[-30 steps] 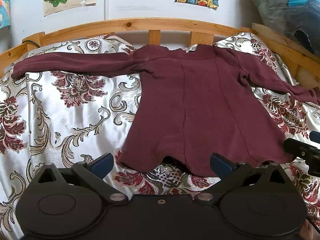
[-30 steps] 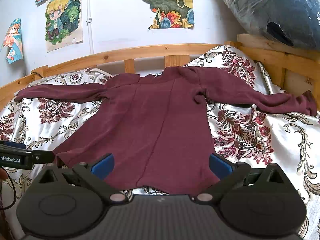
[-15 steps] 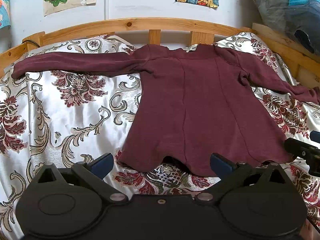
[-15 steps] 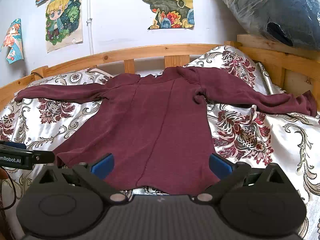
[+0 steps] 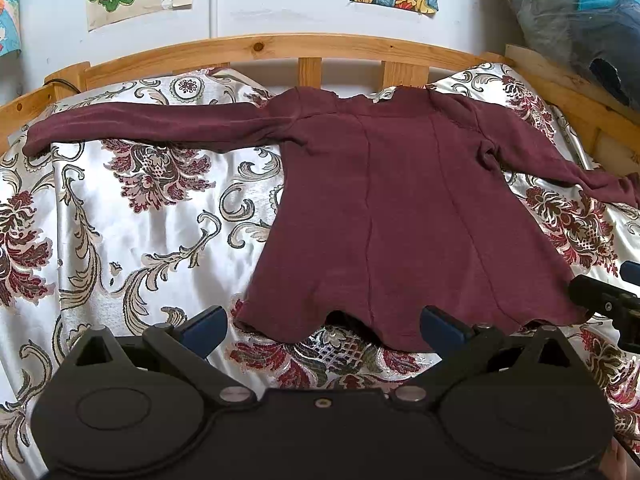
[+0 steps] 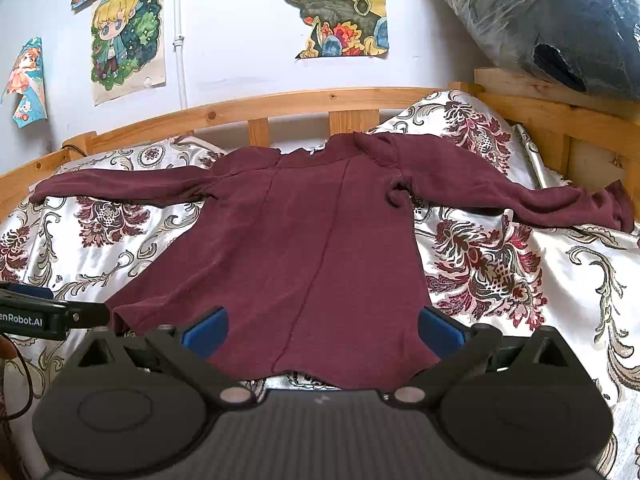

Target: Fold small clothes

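A maroon long-sleeved top point(image 5: 384, 208) point(image 6: 304, 248) lies spread flat on the bed, both sleeves stretched out sideways and its hem nearest me. My left gripper point(image 5: 326, 326) hovers open just short of the hem's left half, nothing between its blue pads. In the right wrist view my right gripper point(image 6: 322, 330) is open above the hem's right half, also holding nothing. The right gripper's tip point(image 5: 608, 304) shows at the left wrist view's right edge, and the left gripper's side point(image 6: 44, 318) shows at the right wrist view's left edge.
The bed has a silvery floral cover point(image 5: 132, 236) and a wooden rail point(image 5: 280, 46) along its far and right sides. A plastic-wrapped bundle point(image 6: 560, 24) rests on the rail at the right. Posters point(image 6: 128, 36) hang on the white wall.
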